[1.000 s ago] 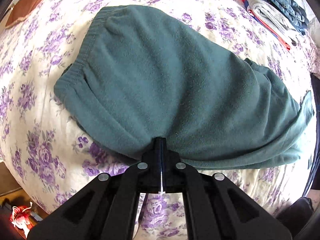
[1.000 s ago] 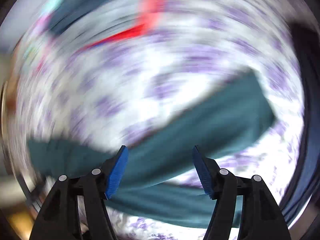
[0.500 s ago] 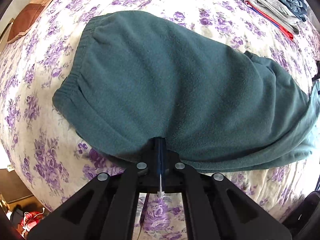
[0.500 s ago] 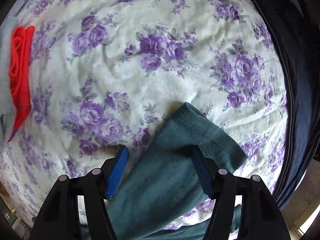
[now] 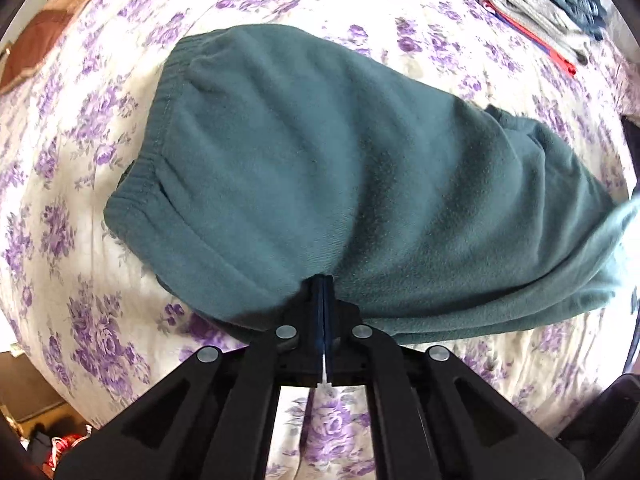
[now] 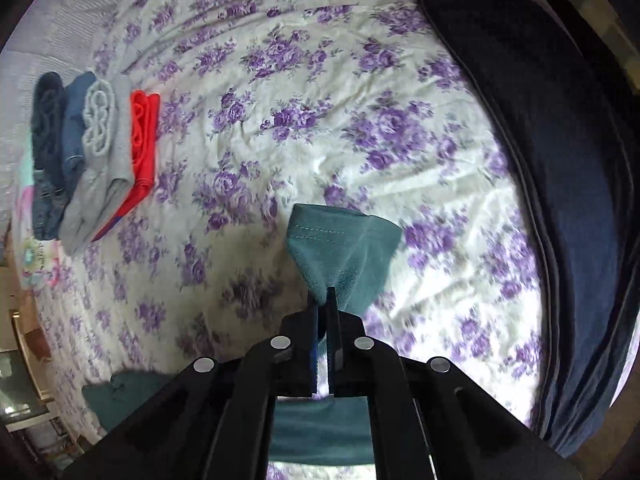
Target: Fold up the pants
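Note:
Dark green fleece pants [image 5: 320,168] lie on a purple-flowered bedspread [image 5: 72,240], with the elastic waistband at the left and the legs running off to the right. My left gripper [image 5: 322,280] is shut on the near edge of the pants around the crotch. In the right wrist view my right gripper [image 6: 323,296] is shut on the hemmed leg end of the pants [image 6: 340,248] and holds it lifted above the bedspread [image 6: 320,100]. More green cloth hangs under that gripper.
A stack of folded clothes [image 6: 88,152], denim, grey and red, lies on the bed at the left; it also shows in the left wrist view [image 5: 540,12] at the top right. A dark blue blanket [image 6: 540,160] runs along the right edge. A brown cushion [image 5: 44,36] is at the far left.
My right gripper was open over the leg end; it has shut on the hem and lifted it. My left gripper has kept its hold on the pants and pulled back slightly.

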{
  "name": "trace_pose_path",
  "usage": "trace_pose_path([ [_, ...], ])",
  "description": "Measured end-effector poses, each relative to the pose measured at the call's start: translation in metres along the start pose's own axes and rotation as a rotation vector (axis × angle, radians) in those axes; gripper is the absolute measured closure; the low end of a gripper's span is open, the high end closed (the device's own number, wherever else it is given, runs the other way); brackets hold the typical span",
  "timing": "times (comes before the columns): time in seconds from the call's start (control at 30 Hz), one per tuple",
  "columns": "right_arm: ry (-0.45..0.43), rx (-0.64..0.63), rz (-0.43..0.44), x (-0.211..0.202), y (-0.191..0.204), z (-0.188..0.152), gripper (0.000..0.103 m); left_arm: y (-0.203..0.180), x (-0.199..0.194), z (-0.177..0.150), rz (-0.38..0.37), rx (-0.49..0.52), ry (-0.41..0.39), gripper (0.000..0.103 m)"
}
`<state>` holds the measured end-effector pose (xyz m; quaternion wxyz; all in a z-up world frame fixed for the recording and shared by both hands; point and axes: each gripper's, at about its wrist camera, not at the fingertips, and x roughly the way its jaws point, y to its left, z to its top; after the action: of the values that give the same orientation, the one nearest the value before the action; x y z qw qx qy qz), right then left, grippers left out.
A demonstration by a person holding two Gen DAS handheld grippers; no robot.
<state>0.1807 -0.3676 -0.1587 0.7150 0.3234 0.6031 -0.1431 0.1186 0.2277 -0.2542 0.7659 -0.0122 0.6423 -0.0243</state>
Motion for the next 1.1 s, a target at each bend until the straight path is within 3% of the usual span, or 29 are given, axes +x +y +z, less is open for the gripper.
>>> trace_pose_path([
  [0.1, -0.011, 0.034, 0.049, -0.009, -0.071, -0.045, 0.1, 0.01, -0.004, 0.003, -0.002, -0.02, 0.008, 0.101],
  [0.3, 0.075, 0.164, 0.096, 0.085, -0.165, -0.129, 0.1, 0.012, -0.005, 0.008, 0.039, -0.005, 0.025, 0.101],
  [0.37, 0.052, 0.22, 0.165, 0.101, -0.182, -0.143, 0.1, 0.008, -0.006, 0.011, 0.058, 0.009, 0.037, 0.101],
  [0.5, -0.001, 0.199, 0.197, 0.092, -0.178, -0.148, 0.099, 0.002, -0.009, 0.025, 0.121, 0.059, 0.057, 0.101],
  [0.6, -0.001, 0.207, 0.23, 0.077, -0.172, -0.153, 0.099, 0.013, -0.016, 0.033, 0.229, 0.06, 0.044, 0.101],
  [0.7, 0.009, 0.233, 0.257, 0.067, -0.17, -0.157, 0.099, 0.03, -0.015, 0.043, 0.157, 0.006, 0.057, 0.101],
  [0.77, 0.028, 0.22, 0.22, 0.074, -0.169, -0.157, 0.099, 0.027, -0.013, 0.049, 0.184, 0.046, 0.055, 0.101],
  [0.83, 0.106, 0.21, 0.153, 0.091, -0.174, -0.159, 0.093, 0.02, -0.011, 0.048, 0.221, 0.079, 0.054, 0.101],
  [0.9, 0.142, 0.213, 0.163, 0.1, -0.176, -0.163, 0.092, 0.018, -0.012, 0.049, 0.217, 0.079, 0.049, 0.101],
  [0.97, 0.156, 0.162, 0.103, 0.091, -0.169, -0.164, 0.078, 0.025, -0.016, 0.045, 0.176, 0.053, 0.04, 0.101],
  [1.0, 0.157, 0.123, 0.06, 0.084, -0.164, -0.166, 0.062, 0.028, -0.019, 0.044, 0.165, 0.049, 0.038, 0.101],
  [1.1, 0.114, -0.032, -0.025, 0.056, -0.133, -0.171, 0.058, 0.039, -0.032, 0.036, 0.214, 0.057, 0.04, 0.102],
])
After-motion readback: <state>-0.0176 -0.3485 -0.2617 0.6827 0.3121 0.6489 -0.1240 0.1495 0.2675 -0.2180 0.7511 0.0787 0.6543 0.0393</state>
